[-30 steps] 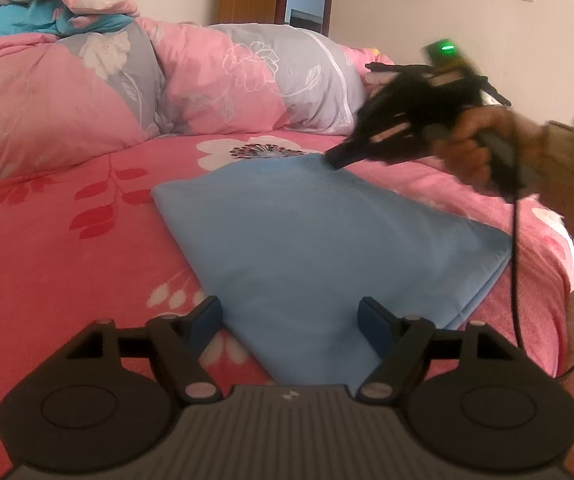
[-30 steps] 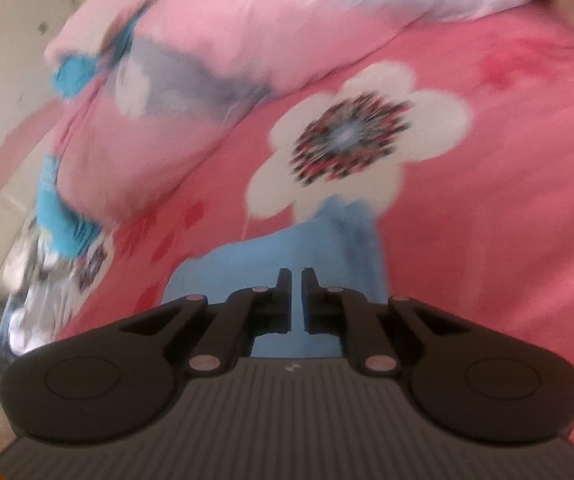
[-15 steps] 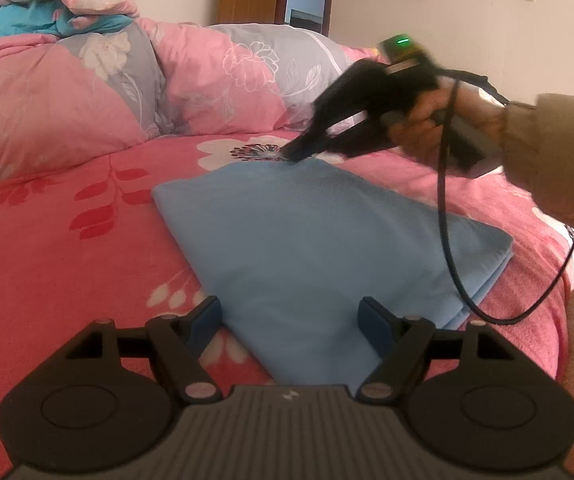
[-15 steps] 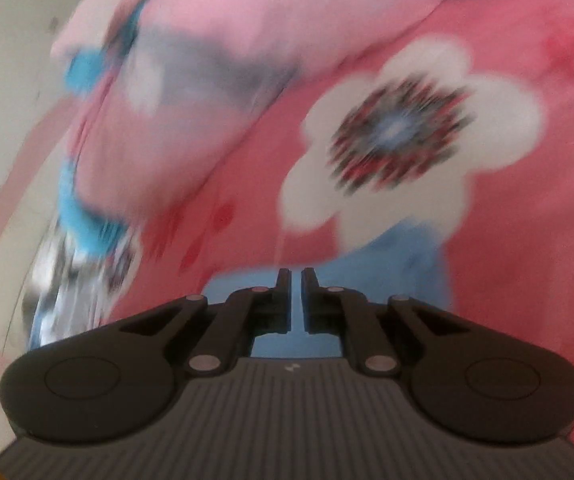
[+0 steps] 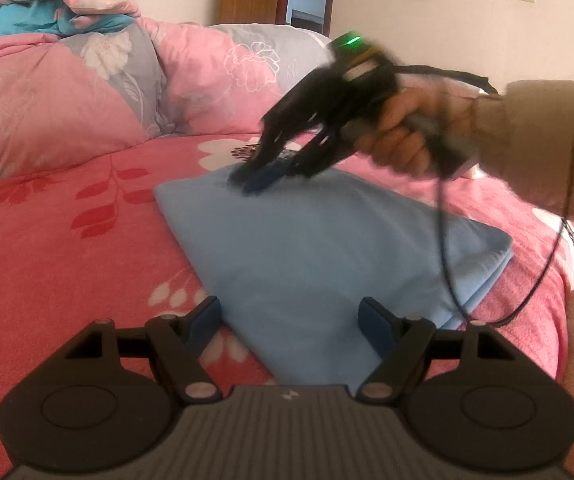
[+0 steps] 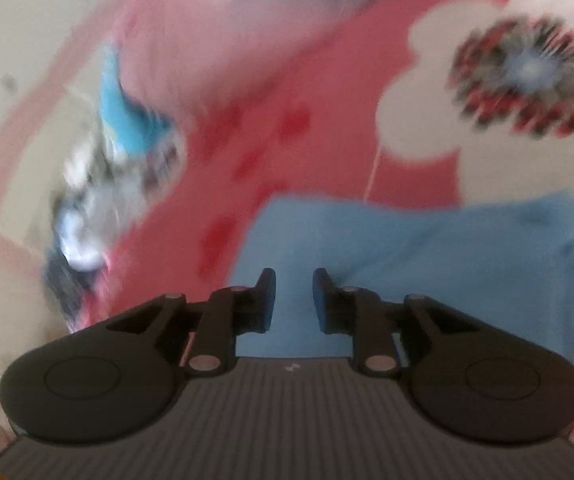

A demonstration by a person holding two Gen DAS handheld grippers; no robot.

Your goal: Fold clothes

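one folded blue cloth lay soft, light, floppy. right gripper jaws just opening, empty, above far edge; grab there. left gripper wide, empty, straddling near corner.

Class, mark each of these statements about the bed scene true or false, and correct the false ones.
1. The folded blue cloth lies on a pink flowered bedspread. True.
2. The left hand-held gripper is clamped shut on the cloth. False: its jaws stand wide open, one on each side of the cloth's near corner.
3. The right hand-held gripper is at the far end of the cloth. True; its jaws have just been opening, with nothing gripped between them.
4. The cloth is red. False: it is light blue.
5. A pink quilt is heaped at the head of the bed. True.
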